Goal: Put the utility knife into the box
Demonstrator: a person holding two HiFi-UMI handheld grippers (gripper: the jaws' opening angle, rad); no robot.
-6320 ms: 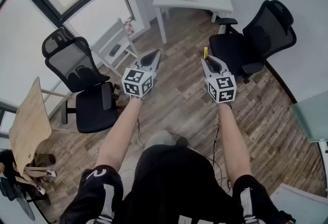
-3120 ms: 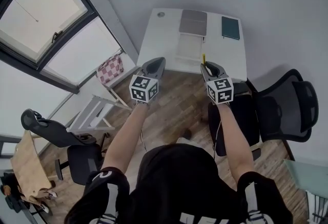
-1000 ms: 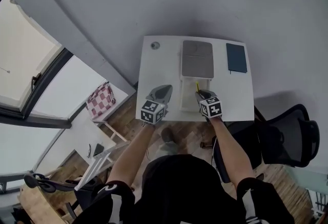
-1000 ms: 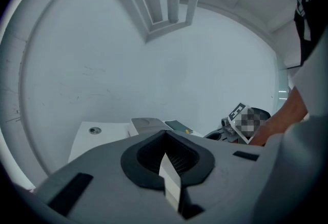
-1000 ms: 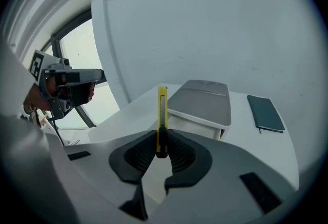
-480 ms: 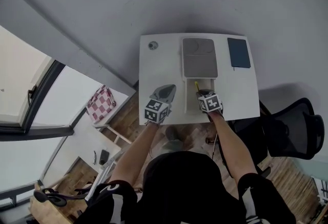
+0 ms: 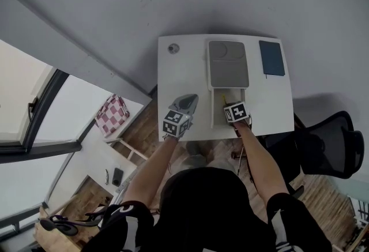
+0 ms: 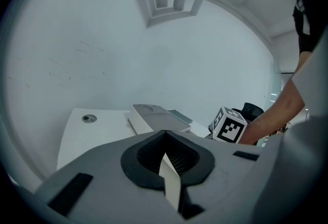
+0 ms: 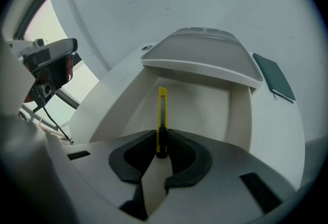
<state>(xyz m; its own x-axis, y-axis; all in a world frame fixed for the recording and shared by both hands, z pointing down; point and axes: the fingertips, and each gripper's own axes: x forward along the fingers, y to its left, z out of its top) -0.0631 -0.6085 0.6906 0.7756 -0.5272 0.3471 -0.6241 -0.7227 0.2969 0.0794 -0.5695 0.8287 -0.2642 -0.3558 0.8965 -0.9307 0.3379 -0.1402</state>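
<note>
The yellow utility knife [image 9: 162, 110] is clamped by its dark rear end in my right gripper [image 9: 162, 140], blade end pointing away. It hangs over the inside of the open white box [image 9: 241, 115], whose grey lid [image 9: 205, 59] stands open at the far side. In the head view the right gripper [image 7: 233, 108] is over the box tray [image 7: 217, 112] on the white table [image 7: 184, 78]. My left gripper [image 7: 185, 104] hovers at the table's front left, its jaws together and empty, as the left gripper view [image 8: 165, 135] also shows.
A dark teal notebook [image 7: 272, 58] lies at the table's far right, a small round fitting [image 7: 173, 48] at its far left. A black office chair [image 7: 328, 147] stands to the right, a checkered seat [image 7: 112, 115] to the left by the window.
The person has walked up to the table with the knife in the right gripper. Over the last second that gripper has settled over the box tray; the left gripper stayed at the table's front.
</note>
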